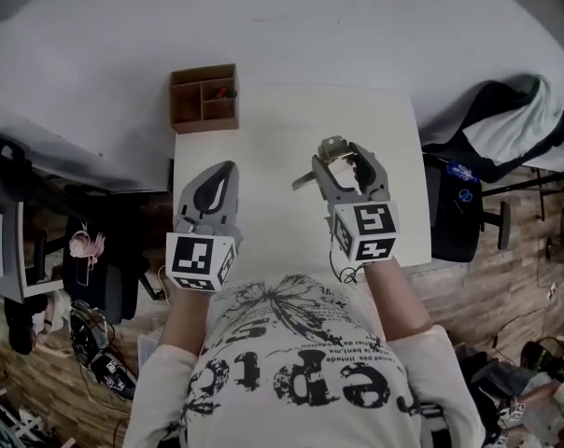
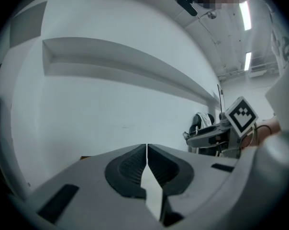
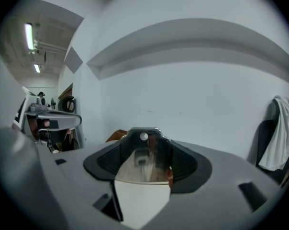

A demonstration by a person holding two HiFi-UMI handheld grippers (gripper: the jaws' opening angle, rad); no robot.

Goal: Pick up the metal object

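Note:
A shiny flat metal object (image 3: 145, 157) with a small hole near its top sits between the ribbed pads of my right gripper (image 3: 145, 153), which is shut on it. In the head view the right gripper (image 1: 343, 164) is raised over the white table (image 1: 263, 129), and the metal object (image 1: 331, 153) sticks out at its tip. My left gripper (image 1: 213, 192) hangs over the table's left front part. Its jaws are pressed together with nothing between them, as the left gripper view shows (image 2: 147, 164).
A brown cardboard organizer box (image 1: 204, 97) with compartments stands at the table's far left corner. A dark chair with clothes (image 1: 492, 147) is to the right of the table. Clutter and cables lie on the floor at the left.

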